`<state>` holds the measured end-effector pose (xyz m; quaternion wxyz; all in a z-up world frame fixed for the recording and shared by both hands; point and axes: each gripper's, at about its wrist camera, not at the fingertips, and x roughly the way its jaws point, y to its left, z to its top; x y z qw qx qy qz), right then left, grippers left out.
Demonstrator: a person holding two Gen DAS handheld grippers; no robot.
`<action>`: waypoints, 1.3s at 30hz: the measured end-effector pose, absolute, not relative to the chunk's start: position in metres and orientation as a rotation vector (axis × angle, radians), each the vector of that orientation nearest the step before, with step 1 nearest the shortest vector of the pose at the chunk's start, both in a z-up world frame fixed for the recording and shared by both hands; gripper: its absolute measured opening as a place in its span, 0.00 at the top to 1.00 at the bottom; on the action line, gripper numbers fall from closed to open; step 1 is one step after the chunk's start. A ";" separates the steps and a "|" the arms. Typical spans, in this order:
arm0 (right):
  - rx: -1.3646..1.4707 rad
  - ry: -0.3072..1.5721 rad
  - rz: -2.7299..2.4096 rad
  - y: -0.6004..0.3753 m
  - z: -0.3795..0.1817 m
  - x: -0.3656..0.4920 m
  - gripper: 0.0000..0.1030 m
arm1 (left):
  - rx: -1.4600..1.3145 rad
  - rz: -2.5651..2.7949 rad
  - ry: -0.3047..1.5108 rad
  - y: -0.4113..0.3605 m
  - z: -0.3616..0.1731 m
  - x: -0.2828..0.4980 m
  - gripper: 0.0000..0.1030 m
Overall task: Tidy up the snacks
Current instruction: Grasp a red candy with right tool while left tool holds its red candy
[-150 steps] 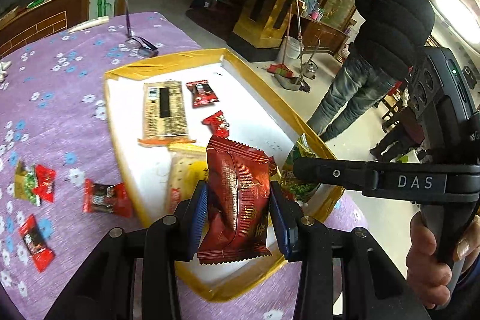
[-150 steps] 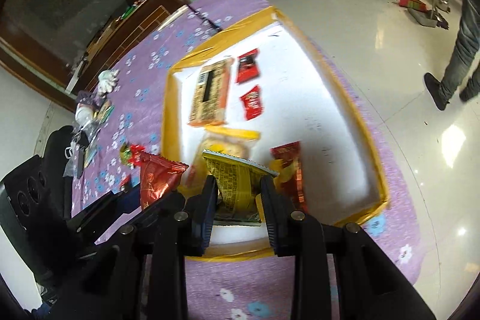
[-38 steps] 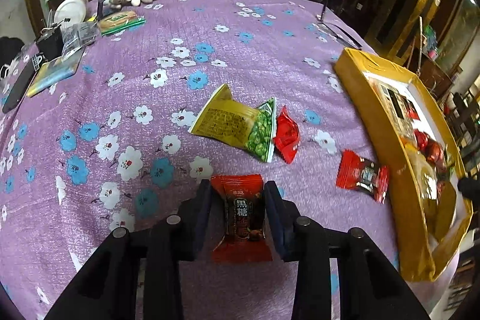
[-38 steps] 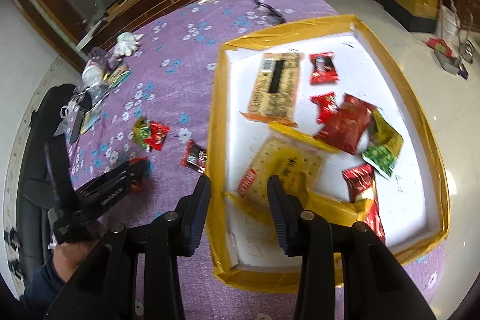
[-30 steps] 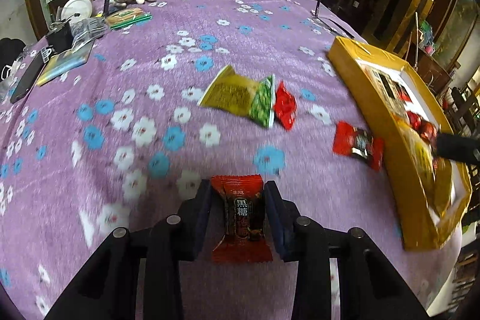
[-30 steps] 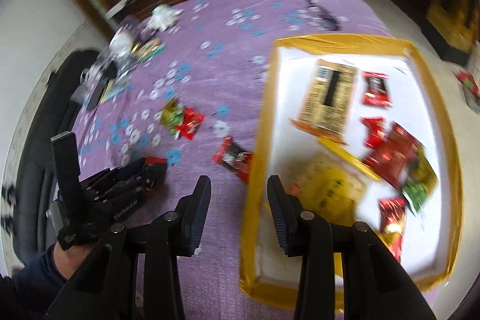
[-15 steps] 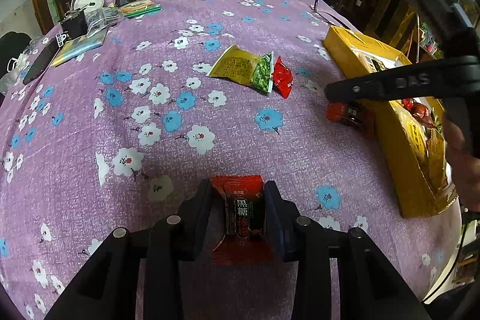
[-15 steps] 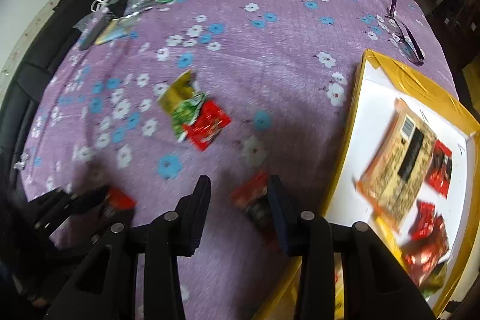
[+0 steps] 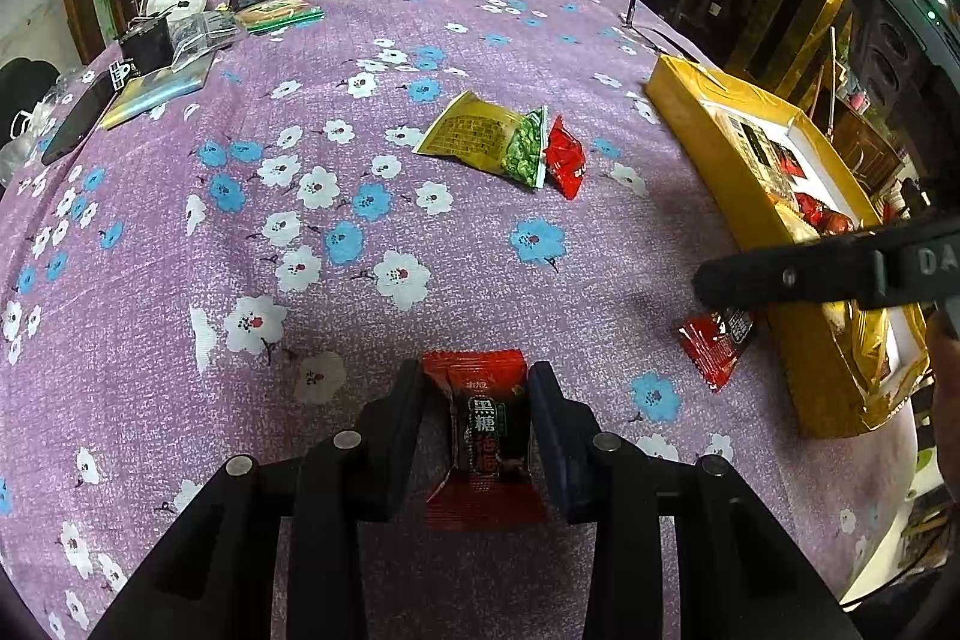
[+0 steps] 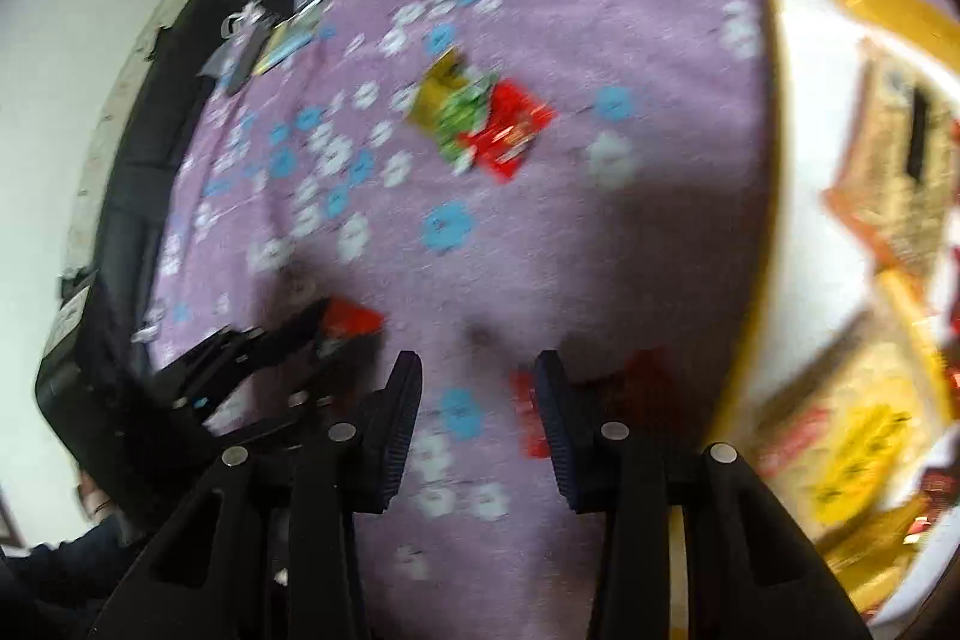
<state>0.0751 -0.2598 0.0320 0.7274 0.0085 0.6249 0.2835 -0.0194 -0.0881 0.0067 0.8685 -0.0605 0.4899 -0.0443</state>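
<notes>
The left gripper (image 9: 474, 421) pinched a red brown-sugar candy (image 9: 487, 436) between its fingers (image 9: 393, 424), the packet standing upright in the grip, above the purple flowered desk (image 9: 300, 232). This grip was unchanged from a second earlier; the candy had been lifted off the cloth and carried toward the operator's side, and the hand had since come to rest.

The right gripper (image 10: 477, 400) had left the yellow-rimmed box (image 9: 708, 142), where it hovered over the stored snacks a second before, and swung across to the desk. Its fingers (image 10: 399, 406) stood spread with nothing between them. The right wrist view was motion-blurred. A small red packet (image 10: 528, 418) lay on the cloth at about 3 o'clock of the finger gap, partly behind the right-hand finger and just beside the box wall. In the left wrist view the same packet (image 9: 717, 340) lay under the right gripper's tip (image 9: 780, 274).

Two further snacks remained on the desk at 12 o'clock of the left gripper: a yellow-green pea packet (image 9: 486, 139) touching a red sachet (image 9: 565, 159).

Assessment: the right gripper was lining up on the packet beside the box but was offset; it would need to shift toward 3 o'clock before closing. The left gripper's candy awaited transfer to the box, located at 2 o'clock.
</notes>
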 end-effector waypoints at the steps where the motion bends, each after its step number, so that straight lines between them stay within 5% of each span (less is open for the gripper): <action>1: 0.014 1.381 0.609 -0.263 0.032 0.076 0.63 | -0.126 -0.095 1.025 -0.088 0.006 -0.019 0.64; 15: -0.053 1.405 0.579 -0.249 0.020 0.043 0.63 | -0.125 -0.129 1.028 -0.085 0.007 -0.018 0.64; 20: 0.089 1.487 0.736 -0.255 0.023 0.010 0.55 | -0.121 -0.148 1.030 -0.084 0.006 -0.017 0.64; 39: -0.125 1.286 0.623 -0.231 0.020 0.023 0.55 | -0.097 -0.204 1.045 -0.083 0.007 -0.014 0.64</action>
